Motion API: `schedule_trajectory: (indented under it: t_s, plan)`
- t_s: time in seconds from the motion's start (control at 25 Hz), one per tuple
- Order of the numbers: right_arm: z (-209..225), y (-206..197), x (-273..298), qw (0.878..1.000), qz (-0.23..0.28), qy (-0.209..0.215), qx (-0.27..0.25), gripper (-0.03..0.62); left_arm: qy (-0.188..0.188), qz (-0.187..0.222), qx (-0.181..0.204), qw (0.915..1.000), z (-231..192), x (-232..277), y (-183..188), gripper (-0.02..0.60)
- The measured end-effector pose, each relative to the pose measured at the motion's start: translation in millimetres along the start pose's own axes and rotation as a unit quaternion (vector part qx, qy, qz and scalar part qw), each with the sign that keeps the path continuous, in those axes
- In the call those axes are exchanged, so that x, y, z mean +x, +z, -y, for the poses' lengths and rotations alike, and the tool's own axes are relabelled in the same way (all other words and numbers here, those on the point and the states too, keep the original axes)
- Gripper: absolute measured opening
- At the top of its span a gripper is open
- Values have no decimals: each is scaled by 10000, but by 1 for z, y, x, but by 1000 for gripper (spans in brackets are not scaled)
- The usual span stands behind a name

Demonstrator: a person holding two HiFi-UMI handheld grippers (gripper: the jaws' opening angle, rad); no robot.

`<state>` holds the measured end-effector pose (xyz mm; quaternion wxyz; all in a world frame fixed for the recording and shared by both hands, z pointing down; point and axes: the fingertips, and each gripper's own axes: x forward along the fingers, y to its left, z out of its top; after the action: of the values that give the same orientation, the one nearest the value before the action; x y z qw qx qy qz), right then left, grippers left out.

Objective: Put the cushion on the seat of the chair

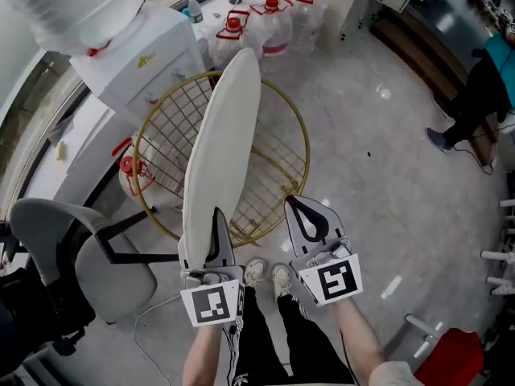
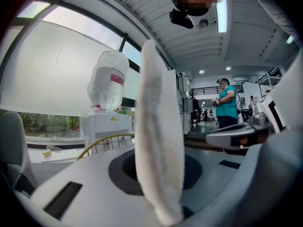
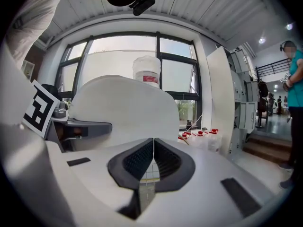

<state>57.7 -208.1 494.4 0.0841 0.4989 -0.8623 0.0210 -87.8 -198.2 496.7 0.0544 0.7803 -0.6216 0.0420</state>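
A white round cushion (image 1: 221, 143) stands on edge, upright, with my left gripper (image 1: 216, 215) shut on its lower rim. Below it is the round gold wire chair (image 1: 278, 159), whose seat grid shows on both sides of the cushion. In the left gripper view the cushion (image 2: 158, 141) fills the gap between the jaws, seen edge-on. My right gripper (image 1: 299, 207) hangs just right of the cushion, shut and holding nothing. In the right gripper view its pads (image 3: 153, 145) meet at the tips, and the cushion's (image 3: 128, 108) broad face is at the left.
A water dispenser (image 1: 121, 39) stands behind the chair, with several water jugs (image 1: 265, 22) on the floor beside it. A grey office chair (image 1: 72, 248) is at the left. A person in teal (image 1: 483, 95) stands at the far right. My own shoes (image 1: 265, 276) are by the chair's rim.
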Motion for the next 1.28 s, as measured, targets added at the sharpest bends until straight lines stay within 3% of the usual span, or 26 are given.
schedule_trajectory:
  t_s: [0.32,0.56,0.72,0.84,0.96,1.08,1.16,1.28]
  plan:
    - [-15,-65,14,9990,-305,190,278,18,-39,-449,-91,9989,-3,-3,-83,57]
    - [-16,-71,13,9985,-379,287,254,18,-73,-538,-135,9984,3,4,-97,57]
    - [-16,-76,12,9981,-451,292,313,18,-285,-654,-541,9960,3,8,-97,57]
    - [-16,-75,12,9979,-459,333,298,18,-608,-943,-993,9887,4,12,-103,57]
    - [-20,-71,14,9977,-468,393,306,18,-1050,-1348,-1620,9719,2,15,-109,57]
    - [-22,-69,16,9971,-502,432,381,18,-1374,-1649,-2449,9455,-1,19,-113,57]
    - [-22,-74,16,9969,-539,425,379,18,-1561,-1745,-3109,9211,-1,23,-118,57]
    - [-22,-82,16,9963,-620,403,441,18,-1815,-1848,-4090,8750,-2,32,-127,57]
